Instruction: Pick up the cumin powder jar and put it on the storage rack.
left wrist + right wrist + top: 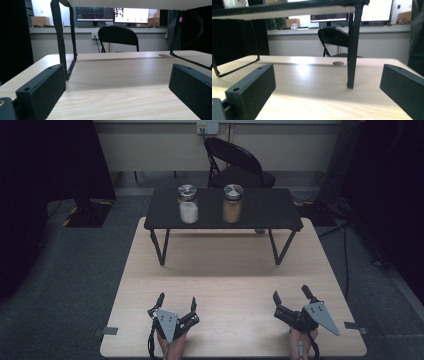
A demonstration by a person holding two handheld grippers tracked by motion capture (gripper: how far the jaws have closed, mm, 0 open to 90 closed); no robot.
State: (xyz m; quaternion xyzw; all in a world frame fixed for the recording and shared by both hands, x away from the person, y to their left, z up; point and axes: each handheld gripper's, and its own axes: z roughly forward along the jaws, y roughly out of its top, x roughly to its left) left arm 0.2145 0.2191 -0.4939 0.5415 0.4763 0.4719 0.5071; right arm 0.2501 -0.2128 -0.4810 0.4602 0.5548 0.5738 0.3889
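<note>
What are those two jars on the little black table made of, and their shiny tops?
The left jar and the right jar look like clear glass or maybe clear plastic, since you can see white stuff in one and tan stuff in the other. Their lids look like brushed metal: silvery with a soft shine. The small black table looks matte, with thin legs, probably metal.
</note>
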